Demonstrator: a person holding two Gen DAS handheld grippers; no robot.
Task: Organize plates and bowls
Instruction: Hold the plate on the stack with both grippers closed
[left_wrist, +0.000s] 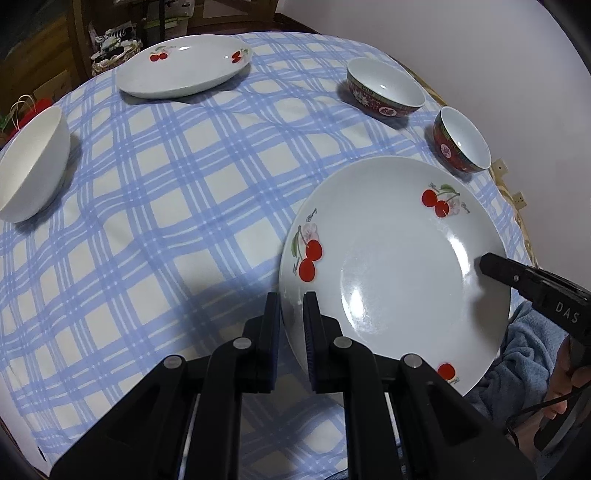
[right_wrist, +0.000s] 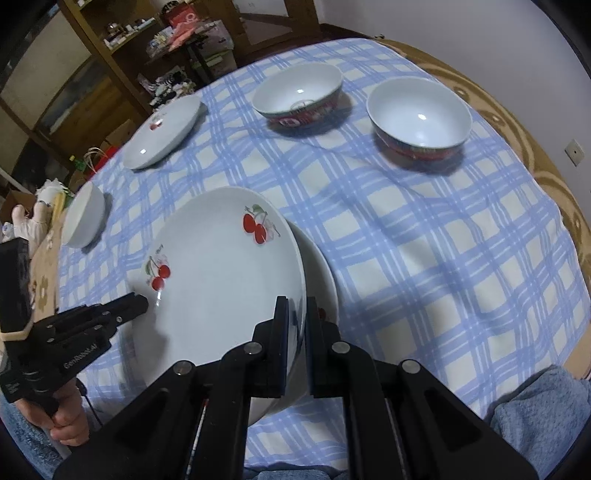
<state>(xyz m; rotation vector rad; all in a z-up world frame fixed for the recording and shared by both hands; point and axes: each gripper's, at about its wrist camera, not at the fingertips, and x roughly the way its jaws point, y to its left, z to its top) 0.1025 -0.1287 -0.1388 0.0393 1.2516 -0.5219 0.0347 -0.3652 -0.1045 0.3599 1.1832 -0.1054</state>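
The left gripper (left_wrist: 291, 314) is clamped on the near-left rim of a cherry-printed plate (left_wrist: 399, 266), and the right gripper (right_wrist: 297, 317) pinches the same plate's opposite rim. In the right wrist view the plate tilts above a second white plate (right_wrist: 325, 273) that lies under it, near the table's near edge. The table (left_wrist: 147, 221) wears a blue-and-white checked cloth. Farther out, a plain white bowl (left_wrist: 33, 166) sits at the left edge. Another cherry plate (left_wrist: 181, 66) rests at the far left corner. Two red-patterned bowls stand near the far right edge, one farther (left_wrist: 384, 88), one nearer (left_wrist: 461, 140), just apart from each other. A person's hand (right_wrist: 68, 417) grips the left gripper's handle.
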